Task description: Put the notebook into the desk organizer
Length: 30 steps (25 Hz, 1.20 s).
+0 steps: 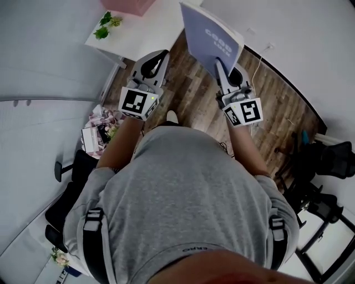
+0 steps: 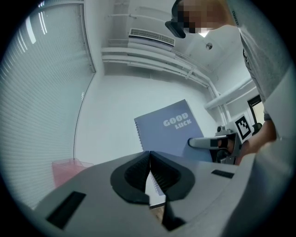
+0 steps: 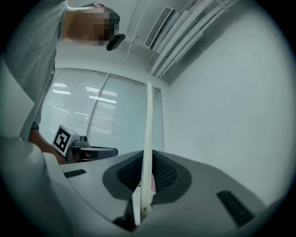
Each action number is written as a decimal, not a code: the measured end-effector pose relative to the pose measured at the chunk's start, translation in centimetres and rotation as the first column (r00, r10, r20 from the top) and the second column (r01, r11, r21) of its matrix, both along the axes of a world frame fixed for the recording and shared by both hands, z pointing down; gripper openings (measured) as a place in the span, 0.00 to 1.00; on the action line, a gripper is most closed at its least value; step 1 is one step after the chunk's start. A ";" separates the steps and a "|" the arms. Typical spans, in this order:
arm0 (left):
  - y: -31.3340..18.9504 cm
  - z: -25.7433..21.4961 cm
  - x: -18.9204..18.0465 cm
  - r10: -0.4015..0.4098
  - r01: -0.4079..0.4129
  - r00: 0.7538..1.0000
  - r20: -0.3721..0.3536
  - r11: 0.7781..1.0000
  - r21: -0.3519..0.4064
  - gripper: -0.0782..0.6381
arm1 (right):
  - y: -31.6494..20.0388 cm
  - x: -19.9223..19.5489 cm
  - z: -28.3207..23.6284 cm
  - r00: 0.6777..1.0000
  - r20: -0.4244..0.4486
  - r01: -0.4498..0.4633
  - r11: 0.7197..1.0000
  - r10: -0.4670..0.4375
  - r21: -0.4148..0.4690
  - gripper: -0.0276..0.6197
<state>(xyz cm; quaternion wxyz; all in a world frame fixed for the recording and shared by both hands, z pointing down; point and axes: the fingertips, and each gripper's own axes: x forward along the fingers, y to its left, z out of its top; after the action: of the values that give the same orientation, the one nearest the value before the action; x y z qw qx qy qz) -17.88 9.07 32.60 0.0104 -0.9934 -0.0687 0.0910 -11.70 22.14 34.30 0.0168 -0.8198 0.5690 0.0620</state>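
In the head view my right gripper (image 1: pixel 221 66) is shut on the lower edge of a blue-grey spiral notebook (image 1: pixel 212 34), which stands upright in front of my chest. The right gripper view shows the notebook (image 3: pixel 148 139) edge-on, clamped between the pads of the right gripper (image 3: pixel 147 175). My left gripper (image 1: pixel 157 57) hangs beside it to the left, shut and with nothing in it. In the left gripper view the left gripper (image 2: pixel 150 159) has its jaws together, and the notebook cover (image 2: pixel 170 132) is behind them. A pink organizer (image 1: pixel 131 5) stands on a white table (image 1: pixel 150 30) at the top.
A small green plant (image 1: pixel 108 23) sits on the table's left corner. Wood floor (image 1: pixel 277 105) lies below me. A pile of clutter (image 1: pixel 100 130) and a dark chair (image 1: pixel 69 166) are at the left, and black office chairs (image 1: pixel 321 161) at the right.
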 end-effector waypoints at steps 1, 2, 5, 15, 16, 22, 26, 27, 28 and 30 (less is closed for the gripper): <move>-0.9 0.2 0.3 -0.001 0.001 1.000 0.002 1.000 -0.003 0.14 | -0.8 0.4 0.1 1.000 0.002 -0.002 1.000 0.002 -0.002 0.10; -1.8 0.3 0.7 -0.003 0.003 1.000 0.004 1.000 -0.007 0.14 | -1.5 0.7 0.1 1.000 0.002 -0.003 1.000 0.003 -0.003 0.10; -3.6 0.6 2.0 -0.008 0.008 1.000 0.010 1.000 -0.019 0.14 | -3.0 1.9 0.1 1.000 0.007 -0.005 1.000 0.005 -0.007 0.10; -6.2 0.9 7.5 -0.040 0.040 0.999 0.029 0.999 -0.015 0.14 | -5.6 7.9 0.8 1.000 0.025 0.018 1.000 -0.018 -0.012 0.10; -6.4 1.0 8.2 -0.046 0.047 0.998 0.032 0.999 -0.015 0.14 | -5.8 8.7 0.9 0.999 0.027 0.025 1.000 -0.024 -0.010 0.10; -7.0 1.3 14.5 -0.099 0.100 0.994 0.044 0.995 -0.006 0.14 | -7.1 15.9 1.3 0.996 0.043 0.075 0.997 -0.075 0.013 0.10; -6.9 0.4 19.8 -0.138 0.138 0.989 0.045 0.990 0.002 0.14 | -8.0 21.6 0.7 0.991 0.045 0.125 0.992 -0.126 0.018 0.10; -6.9 0.1 21.1 -0.149 0.149 0.988 0.045 0.989 0.005 0.14 | -8.1 23.0 0.4 0.989 0.044 0.139 0.990 -0.139 0.020 0.10; -6.9 -0.1 22.5 -0.161 0.161 0.986 0.044 0.987 0.005 0.14 | -8.2 24.4 0.1 0.987 0.042 0.153 0.988 -0.153 0.022 0.10; -6.8 -0.4 25.1 -0.186 0.186 0.982 0.044 0.983 0.005 0.14 | -8.4 27.3 -0.4 0.983 0.038 0.180 0.983 -0.181 0.025 0.10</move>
<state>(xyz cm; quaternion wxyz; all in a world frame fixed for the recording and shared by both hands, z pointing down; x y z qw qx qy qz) 7.21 2.26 32.19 0.0176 -0.9973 0.0243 0.0675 15.56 13.70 33.95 0.0428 -0.7657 0.6399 0.0499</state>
